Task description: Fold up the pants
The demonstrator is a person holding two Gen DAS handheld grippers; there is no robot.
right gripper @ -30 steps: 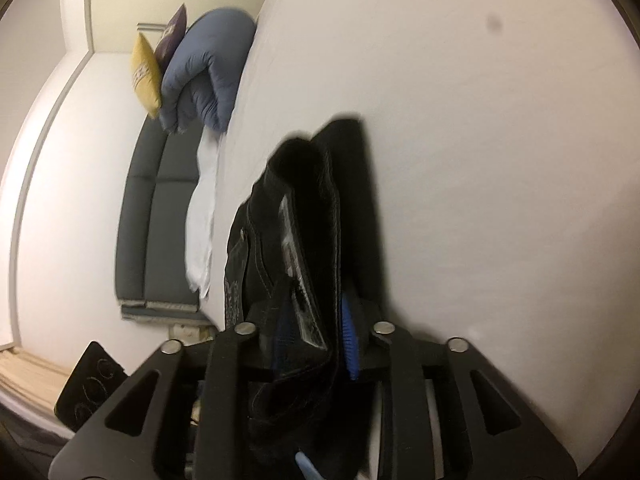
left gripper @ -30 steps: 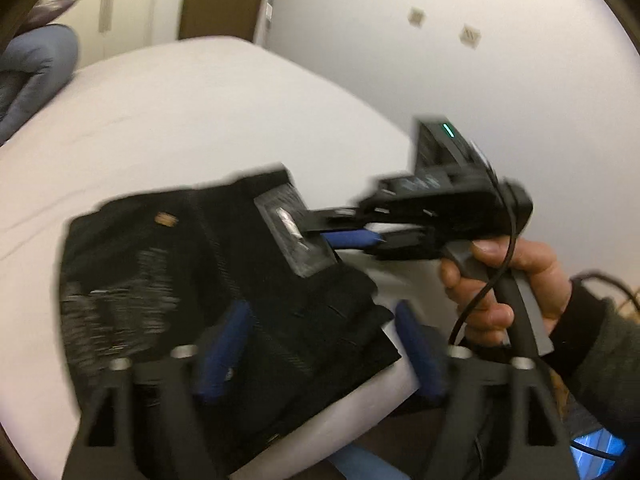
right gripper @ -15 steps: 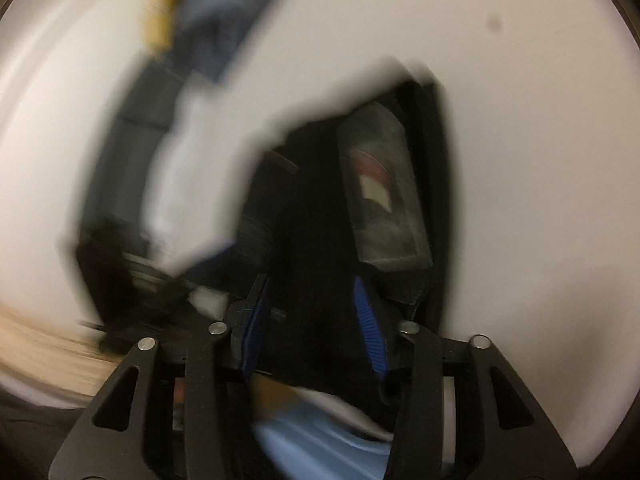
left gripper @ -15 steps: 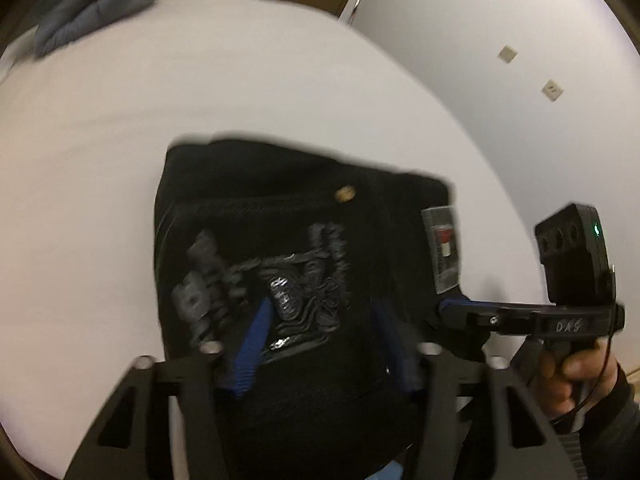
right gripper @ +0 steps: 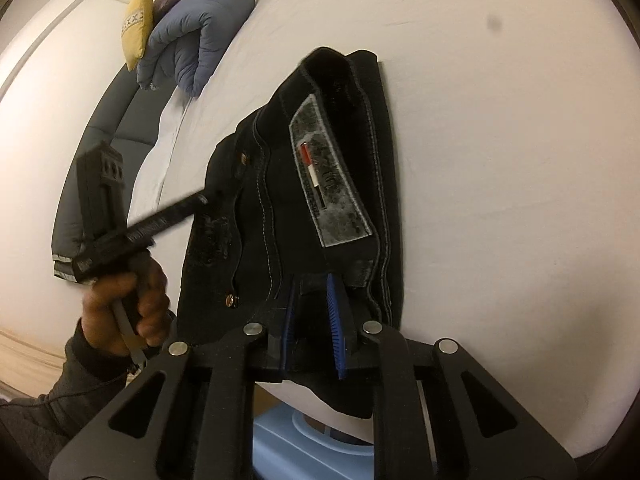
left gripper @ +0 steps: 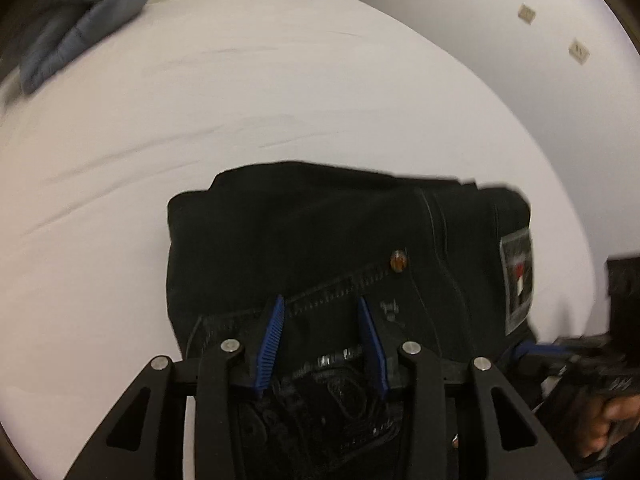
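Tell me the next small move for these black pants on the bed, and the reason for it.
Probably finish pinching with the right tongs, then lift. The black pants lie as a thick folded bundle at the near edge of the white bed, and the right tongs' jaws are closing around the waistband edge by the grey label. The left tongs straddle the pocket area.

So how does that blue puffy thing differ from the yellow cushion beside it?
The blue quilt is bulky, plain and folded over on itself; the yellow cushion is smaller, flatter and carries a patterned band. The quilt lies partly on the white bed; the cushion stands propped behind it. Both sit at the far end from the pants.
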